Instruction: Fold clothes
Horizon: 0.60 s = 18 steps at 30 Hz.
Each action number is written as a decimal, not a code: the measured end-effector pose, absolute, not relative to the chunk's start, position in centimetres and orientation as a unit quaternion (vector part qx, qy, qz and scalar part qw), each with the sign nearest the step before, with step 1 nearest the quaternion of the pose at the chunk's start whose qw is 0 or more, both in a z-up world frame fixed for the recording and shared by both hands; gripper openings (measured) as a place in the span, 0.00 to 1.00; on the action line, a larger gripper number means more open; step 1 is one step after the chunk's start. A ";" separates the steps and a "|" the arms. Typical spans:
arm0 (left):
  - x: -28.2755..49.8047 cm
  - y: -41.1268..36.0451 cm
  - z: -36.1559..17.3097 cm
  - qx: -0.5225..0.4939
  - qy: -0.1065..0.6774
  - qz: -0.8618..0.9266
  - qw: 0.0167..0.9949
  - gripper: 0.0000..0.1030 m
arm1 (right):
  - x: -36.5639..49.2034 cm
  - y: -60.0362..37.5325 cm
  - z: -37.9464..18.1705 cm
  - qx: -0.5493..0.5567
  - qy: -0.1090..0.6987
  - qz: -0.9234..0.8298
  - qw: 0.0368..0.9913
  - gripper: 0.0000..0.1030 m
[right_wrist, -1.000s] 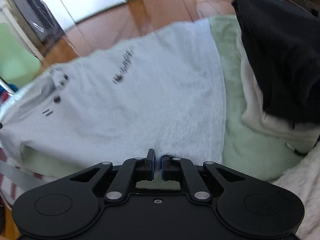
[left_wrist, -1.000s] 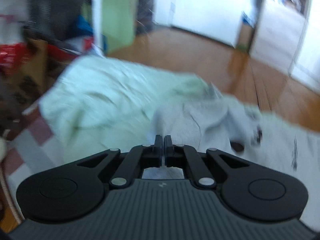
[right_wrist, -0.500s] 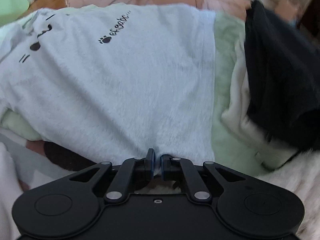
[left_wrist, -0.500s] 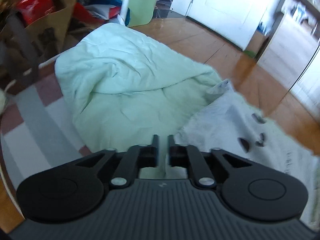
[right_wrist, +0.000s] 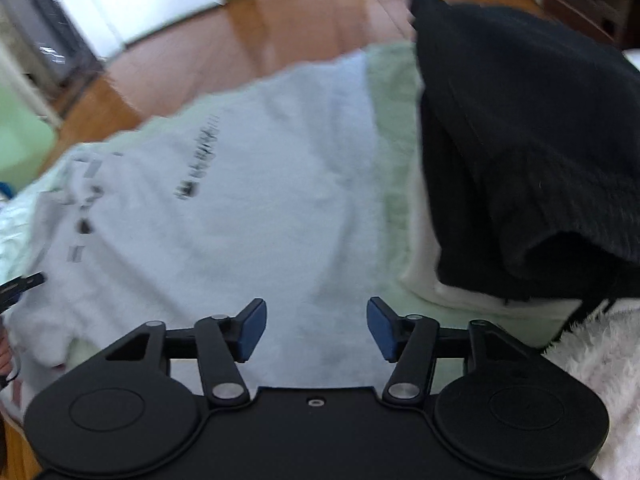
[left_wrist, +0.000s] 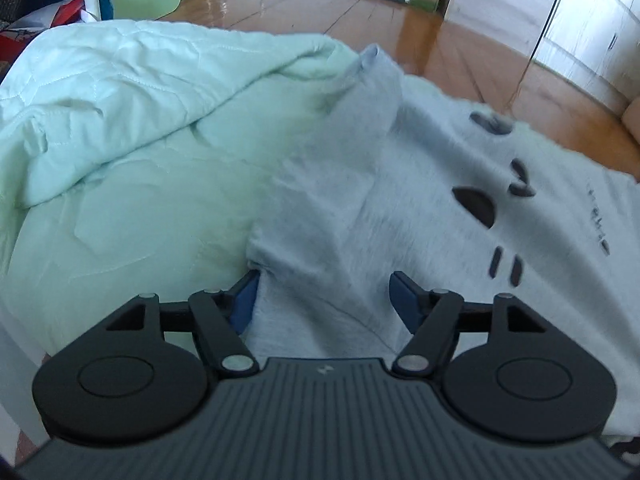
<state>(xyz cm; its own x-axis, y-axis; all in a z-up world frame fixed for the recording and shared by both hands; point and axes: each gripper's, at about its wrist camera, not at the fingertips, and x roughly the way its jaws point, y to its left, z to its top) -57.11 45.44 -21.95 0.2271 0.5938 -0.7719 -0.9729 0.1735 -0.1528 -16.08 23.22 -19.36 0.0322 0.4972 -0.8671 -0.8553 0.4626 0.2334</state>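
- Far left, the pale green quilt (left_wrist: 120,152) lies rumpled under everything.
- Left gripper (left_wrist: 324,296) has just been opening, jaws apart over the grey T-shirt (left_wrist: 400,220), gripping nothing.
- Right gripper (right_wrist: 316,328), also just opened, hovers released above the shirt's hem.
- Black garment (right_wrist: 520,140) piled at right.

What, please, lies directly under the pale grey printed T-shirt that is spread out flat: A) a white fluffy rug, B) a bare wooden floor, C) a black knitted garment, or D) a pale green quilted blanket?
D: the pale grey printed T-shirt lies on the pale green quilted blanket, which shows along both its sides.
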 end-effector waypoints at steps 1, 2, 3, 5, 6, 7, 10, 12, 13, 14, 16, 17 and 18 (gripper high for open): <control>-57.2 45.4 -22.0 -0.337 0.281 0.555 0.706 0.50 | -16.0 23.8 -20.0 -0.186 0.506 0.477 0.694 0.60; -57.3 45.4 -21.9 -0.345 0.282 0.552 0.704 0.21 | -16.1 24.4 -20.6 -0.194 0.511 0.469 0.694 0.60; -57.4 45.4 -21.7 -0.355 0.290 0.542 0.704 0.13 | -16.5 25.0 -20.9 -0.201 0.509 0.470 0.692 0.60; -56.0 44.2 -20.7 -0.313 0.317 0.543 0.712 0.10 | -17.4 26.1 -21.5 -0.215 0.505 0.472 0.690 0.60; -55.1 43.5 -20.1 -0.282 0.332 0.546 0.715 0.10 | -17.9 26.6 -21.8 -0.222 0.503 0.474 0.688 0.60; -54.4 42.8 -19.6 -0.262 0.339 0.547 0.719 0.10 | -18.7 27.0 -21.7 -0.226 0.497 0.486 0.683 0.60; -53.1 41.5 -18.4 -0.244 0.333 0.547 0.728 0.09 | -21.6 28.2 -21.5 -0.240 0.466 0.556 0.645 0.60; -53.6 41.5 -17.6 -0.266 0.302 0.552 0.730 0.09 | -24.4 28.8 -21.2 -0.260 0.425 0.601 0.625 0.60; -54.0 41.4 -17.2 -0.272 0.288 0.558 0.729 0.09 | -25.7 29.2 -21.0 -0.271 0.408 0.618 0.615 0.60; -54.4 41.4 -16.7 -0.277 0.276 0.566 0.726 0.09 | -27.0 29.5 -20.9 -0.281 0.392 0.634 0.605 0.60; -55.6 41.3 -15.7 -0.290 0.251 0.585 0.715 0.09 | -29.5 30.0 -20.6 -0.297 0.370 0.668 0.573 0.60; -56.2 41.2 -15.2 -0.300 0.243 0.600 0.701 0.09 | -30.6 30.2 -20.7 -0.304 0.361 0.688 0.551 0.60; -56.7 40.9 -14.5 -0.307 0.234 0.616 0.686 0.09 | -31.7 30.4 -20.8 -0.311 0.351 0.708 0.529 0.60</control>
